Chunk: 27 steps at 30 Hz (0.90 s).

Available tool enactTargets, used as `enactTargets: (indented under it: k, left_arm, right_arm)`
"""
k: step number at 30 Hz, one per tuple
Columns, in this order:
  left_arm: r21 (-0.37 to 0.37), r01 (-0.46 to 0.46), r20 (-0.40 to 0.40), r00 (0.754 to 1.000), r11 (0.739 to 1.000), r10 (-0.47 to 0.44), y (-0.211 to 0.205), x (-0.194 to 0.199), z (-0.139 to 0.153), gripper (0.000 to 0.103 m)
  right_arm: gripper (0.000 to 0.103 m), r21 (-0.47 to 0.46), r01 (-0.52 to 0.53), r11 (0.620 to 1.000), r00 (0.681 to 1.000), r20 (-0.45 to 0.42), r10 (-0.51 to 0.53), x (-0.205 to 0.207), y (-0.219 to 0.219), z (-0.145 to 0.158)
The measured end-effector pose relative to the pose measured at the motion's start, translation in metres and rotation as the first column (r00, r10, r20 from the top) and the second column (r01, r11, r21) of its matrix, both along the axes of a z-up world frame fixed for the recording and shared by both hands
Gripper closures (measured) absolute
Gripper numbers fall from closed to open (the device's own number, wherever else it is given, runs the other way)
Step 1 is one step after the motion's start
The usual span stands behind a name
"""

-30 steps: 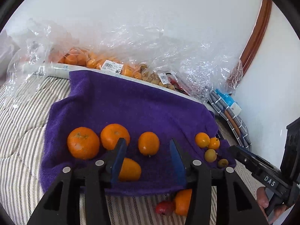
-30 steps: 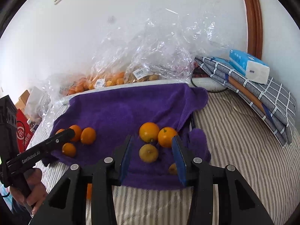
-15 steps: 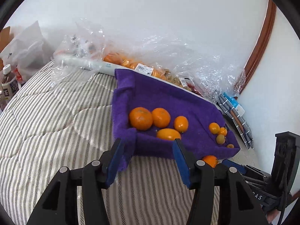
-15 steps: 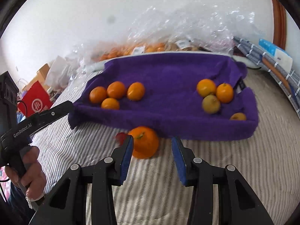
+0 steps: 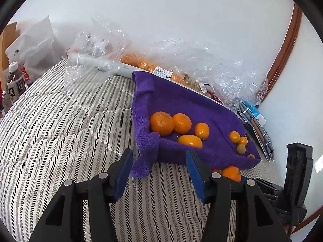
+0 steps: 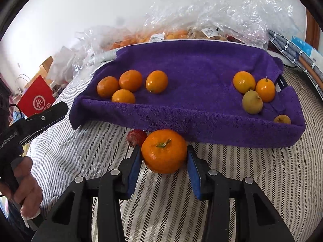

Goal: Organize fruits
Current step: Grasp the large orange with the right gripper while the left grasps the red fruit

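Right claw stands open astride the round orange mandarin on the striped bed just before the purple towel, touching a red strawberry; squeeze gently, centred; left claw open, empty.

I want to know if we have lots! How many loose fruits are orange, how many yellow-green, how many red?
Orange fruits: 8
Yellow-green fruit: 1
Red fruit: 1
Total: 10, not counting the bagged fruit behind the towel.
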State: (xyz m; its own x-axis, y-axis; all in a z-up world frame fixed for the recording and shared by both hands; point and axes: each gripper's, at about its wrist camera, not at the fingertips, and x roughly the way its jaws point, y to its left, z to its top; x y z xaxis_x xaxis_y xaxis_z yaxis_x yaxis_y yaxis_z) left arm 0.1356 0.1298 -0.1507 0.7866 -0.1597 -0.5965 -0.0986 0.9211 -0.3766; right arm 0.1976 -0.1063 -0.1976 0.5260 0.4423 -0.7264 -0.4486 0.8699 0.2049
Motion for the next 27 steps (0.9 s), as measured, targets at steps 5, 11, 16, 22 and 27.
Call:
enactTargets:
  k: [5, 11, 16, 22, 27]
  left_arm:
    - [0.017, 0.042, -0.029, 0.999, 0.999, -0.041, -0.009, 0.004, -0.004, 0.051]
    - [0.044, 0.184, -0.098, 0.979, 0.982, -0.179, -0.044, 0.017, -0.013, 0.051]
    - [0.113, 0.259, -0.137, 0.96, 0.959, -0.243, -0.09, 0.026, -0.016, 0.051]
    - [0.133, 0.259, -0.176, 0.956, 0.957, -0.235, -0.117, 0.038, -0.022, 0.053]
    - [0.162, 0.248, -0.181, 0.959, 0.955, -0.218, -0.125, 0.042, -0.024, 0.068]
  right_arm:
    - [0.06, 0.013, 0.063, 0.998, 0.998, 0.031, -0.063, -0.014, -0.03, 0.007]
    - [0.06, -0.033, 0.181, 0.983, 0.98, 0.094, -0.177, -0.037, -0.086, 0.012]
    - [0.06, -0.053, 0.234, 0.971, 0.968, 0.112, -0.227, -0.047, -0.116, 0.008]
    - [0.06, -0.027, 0.25, 0.968, 0.964, 0.101, -0.246, -0.052, -0.131, 0.001]
    - [0.06, -0.009, 0.249, 0.969, 0.964, 0.101, -0.247, -0.054, -0.134, 0.001]
